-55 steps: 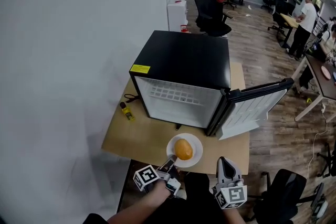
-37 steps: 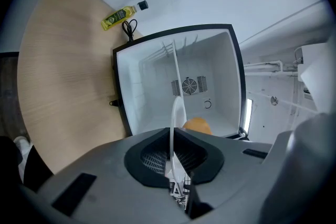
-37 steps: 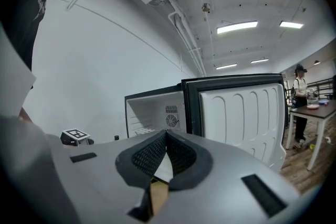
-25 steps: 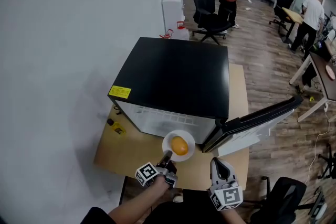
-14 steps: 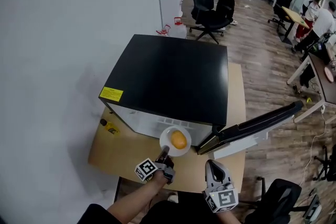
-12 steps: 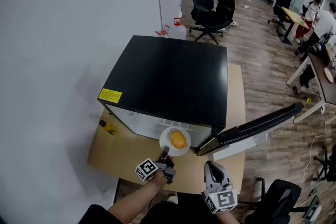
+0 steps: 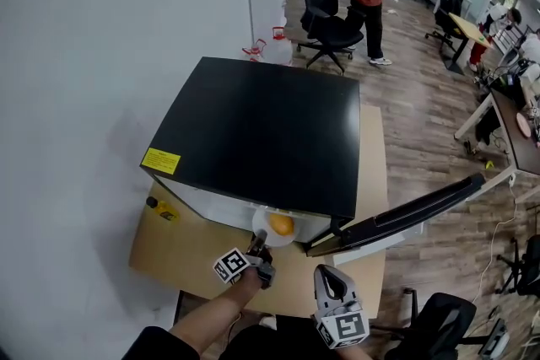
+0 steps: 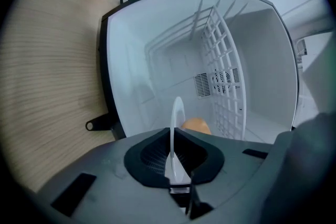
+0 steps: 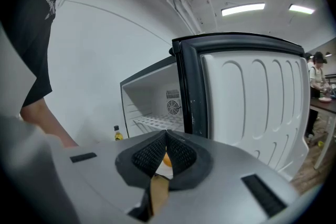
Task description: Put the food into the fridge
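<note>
Moving further into fridge [image 7: 261, 126]: plate [image 7: 261, 229], food [image 7: 282, 224].

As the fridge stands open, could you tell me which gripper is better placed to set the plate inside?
Left: the left gripper is shut on the plate at the fridge opening; the right gripper is shut, empty, farther back.
</note>
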